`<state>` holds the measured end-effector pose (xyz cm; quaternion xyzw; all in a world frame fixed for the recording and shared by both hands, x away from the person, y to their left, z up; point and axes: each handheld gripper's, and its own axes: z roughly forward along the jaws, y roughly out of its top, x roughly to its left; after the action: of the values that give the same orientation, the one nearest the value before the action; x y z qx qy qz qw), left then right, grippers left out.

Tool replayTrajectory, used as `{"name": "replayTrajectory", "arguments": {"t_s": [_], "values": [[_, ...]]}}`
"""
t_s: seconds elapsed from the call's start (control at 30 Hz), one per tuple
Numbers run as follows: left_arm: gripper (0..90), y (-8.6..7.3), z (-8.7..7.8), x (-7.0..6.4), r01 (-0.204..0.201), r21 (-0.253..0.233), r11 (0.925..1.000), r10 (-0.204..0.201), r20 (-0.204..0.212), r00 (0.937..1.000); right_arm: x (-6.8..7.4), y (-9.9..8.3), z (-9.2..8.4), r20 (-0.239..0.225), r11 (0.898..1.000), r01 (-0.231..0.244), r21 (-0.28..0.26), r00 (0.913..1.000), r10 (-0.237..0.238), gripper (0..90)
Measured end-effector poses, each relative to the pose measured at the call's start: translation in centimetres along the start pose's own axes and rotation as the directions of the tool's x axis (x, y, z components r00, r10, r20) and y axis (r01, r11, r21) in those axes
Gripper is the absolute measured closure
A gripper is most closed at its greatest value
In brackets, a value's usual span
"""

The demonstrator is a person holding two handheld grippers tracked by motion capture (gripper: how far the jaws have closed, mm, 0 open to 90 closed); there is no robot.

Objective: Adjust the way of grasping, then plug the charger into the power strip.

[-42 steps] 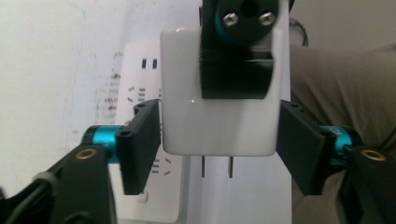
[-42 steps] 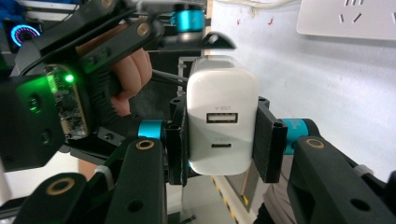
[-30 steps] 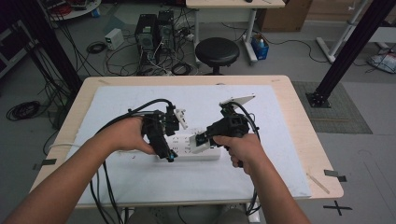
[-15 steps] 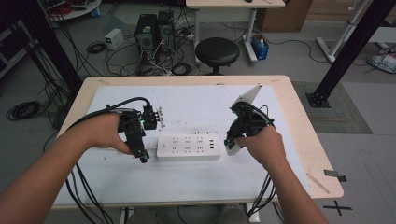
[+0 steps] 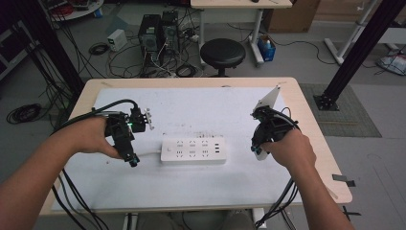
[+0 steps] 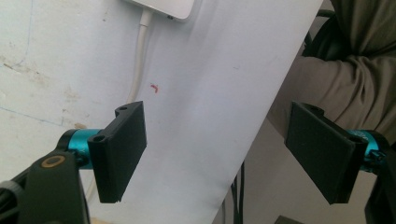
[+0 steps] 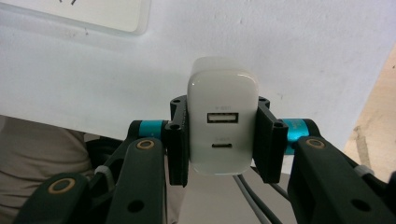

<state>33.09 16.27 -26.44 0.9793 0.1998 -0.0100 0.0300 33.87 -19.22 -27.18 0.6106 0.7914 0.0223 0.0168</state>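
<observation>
A white power strip (image 5: 193,150) lies flat in the middle of the white sheet (image 5: 206,110), its cable (image 6: 140,56) trailing off its left end. My left gripper (image 5: 132,161) hovers just left of the strip. Its jaws (image 6: 219,140) stand open; they have just been opening, and nothing is between them. My right gripper (image 5: 258,152) is to the right of the strip, apart from it. It is shut on a white USB charger (image 7: 223,122), whose two ports face the camera, with a pad pressed on each side.
The sheet covers most of a wooden table (image 5: 306,124). Black cables hang from both grippers over the near edge. Beyond the far edge stand a black stool (image 5: 222,51) and computer towers (image 5: 158,33) among floor cables. A black post (image 5: 359,52) rises at the right.
Both hands have drawn apart from the power strip: the left gripper went left, the right gripper went right with the charger in it. The strip stays in place.
</observation>
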Motion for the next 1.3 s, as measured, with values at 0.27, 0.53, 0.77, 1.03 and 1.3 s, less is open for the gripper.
{"name": "replayTrajectory", "arguments": {"t_s": [0.27, 0.53, 0.77, 1.03, 1.3], "values": [[21.0, -0.2, 0.6, 0.2, -0.002, 0.013, 0.9999, 0.002, -0.003, 1.0, -0.5, 0.1, -0.2, 0.009, 1.0, 0.012, -0.007, 0.9999, -0.012, 61.9], [21.0, 0.0, 0.3, -0.1, -0.038, 0.0, 0.9993, 0.038, -0.008, 0.9992, -0.3, 0.0, -0.8, -0.003, 0.996, 0.087, -0.018, 0.9962, -0.087, 61.8], [21.0, -0.2, 0.7, -0.1, -0.063, -0.007, 0.998, 0.063, -0.004, 0.998, 0.3, 1.0, -1.0, 0.0, 0.965, 0.262, -0.024, 0.9649, -0.262, 61.8], [21.0, -0.6, 0.9, 0.0, -0.076, -0.01, 0.997, 0.076, 0.0, 0.9971, 1.2, 1.9, -0.8, -0.022, 0.874, 0.486, -0.011, 0.8738, -0.486, 61.9], [21.0, -0.6, 0.9, -0.1, -0.089, -0.011, 0.9959, 0.089, -0.004, 0.996, 3.0, 1.6, -0.6, 0.024, 0.68, 0.733, -0.004, 0.6801, -0.733, 61.8]]}}
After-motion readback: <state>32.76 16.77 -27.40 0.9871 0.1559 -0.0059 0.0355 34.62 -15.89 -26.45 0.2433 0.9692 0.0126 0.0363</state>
